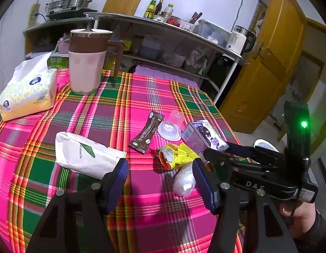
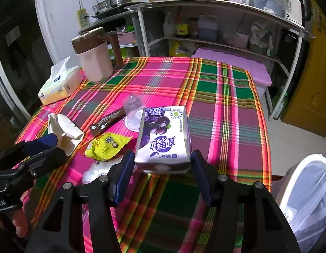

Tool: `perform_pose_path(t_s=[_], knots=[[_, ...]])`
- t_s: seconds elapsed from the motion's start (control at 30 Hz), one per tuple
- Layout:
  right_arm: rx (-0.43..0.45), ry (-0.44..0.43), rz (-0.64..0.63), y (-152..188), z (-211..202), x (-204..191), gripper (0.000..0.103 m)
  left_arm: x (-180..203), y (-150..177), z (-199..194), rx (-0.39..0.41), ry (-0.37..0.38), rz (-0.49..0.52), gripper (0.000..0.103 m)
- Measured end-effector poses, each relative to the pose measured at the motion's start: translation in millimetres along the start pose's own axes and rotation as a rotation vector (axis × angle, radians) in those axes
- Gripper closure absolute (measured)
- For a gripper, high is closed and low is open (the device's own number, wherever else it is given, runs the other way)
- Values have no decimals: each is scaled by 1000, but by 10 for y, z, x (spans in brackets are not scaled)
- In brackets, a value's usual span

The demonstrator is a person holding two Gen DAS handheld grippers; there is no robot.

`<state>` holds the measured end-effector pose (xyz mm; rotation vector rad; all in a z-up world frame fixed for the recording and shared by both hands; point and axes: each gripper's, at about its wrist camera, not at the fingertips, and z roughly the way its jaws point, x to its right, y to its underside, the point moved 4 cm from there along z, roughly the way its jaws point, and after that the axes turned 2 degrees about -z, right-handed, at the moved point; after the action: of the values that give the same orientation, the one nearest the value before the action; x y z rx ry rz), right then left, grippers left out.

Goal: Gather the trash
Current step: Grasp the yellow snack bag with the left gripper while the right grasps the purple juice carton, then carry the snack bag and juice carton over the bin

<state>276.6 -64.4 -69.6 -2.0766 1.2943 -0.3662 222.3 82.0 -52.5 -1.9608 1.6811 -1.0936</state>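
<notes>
Trash lies on the plaid tablecloth (image 1: 131, 97): a purple milk carton (image 2: 165, 135), a yellow snack wrapper (image 2: 107, 145), a brown sachet (image 1: 146, 131), a clear plastic cup (image 1: 171, 125), a white paper bag (image 1: 85, 155) and a crumpled clear plastic wad (image 1: 184, 179). My right gripper (image 2: 161, 175) is open, its jaws on either side of the carton's near end, not pressing it. My left gripper (image 1: 160, 179) is open above the cloth, with the paper bag by its left finger and the plastic wad by its right finger. The right gripper also shows in the left wrist view (image 1: 217, 154).
A pink and brown jug (image 1: 87, 61) and a tissue pack (image 1: 29, 90) stand at the table's far left. A white bin lined with a bag (image 2: 310, 191) stands on the floor at the right. Metal shelves (image 2: 205, 21) with bottles and pots run behind the table.
</notes>
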Motion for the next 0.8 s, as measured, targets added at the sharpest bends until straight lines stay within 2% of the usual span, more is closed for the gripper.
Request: perform_pose_path(t_s=[0.2, 0.57, 0.8], knots=[[-28, -13, 35, 1, 79, 61, 47, 24, -20, 77, -17, 2, -1, 40], [21, -35, 93, 122, -197, 212, 49, 169, -65, 394, -77, 14, -17, 40], [37, -43, 115, 196, -337, 314, 49, 241, -95, 608, -108, -13, -37, 41]])
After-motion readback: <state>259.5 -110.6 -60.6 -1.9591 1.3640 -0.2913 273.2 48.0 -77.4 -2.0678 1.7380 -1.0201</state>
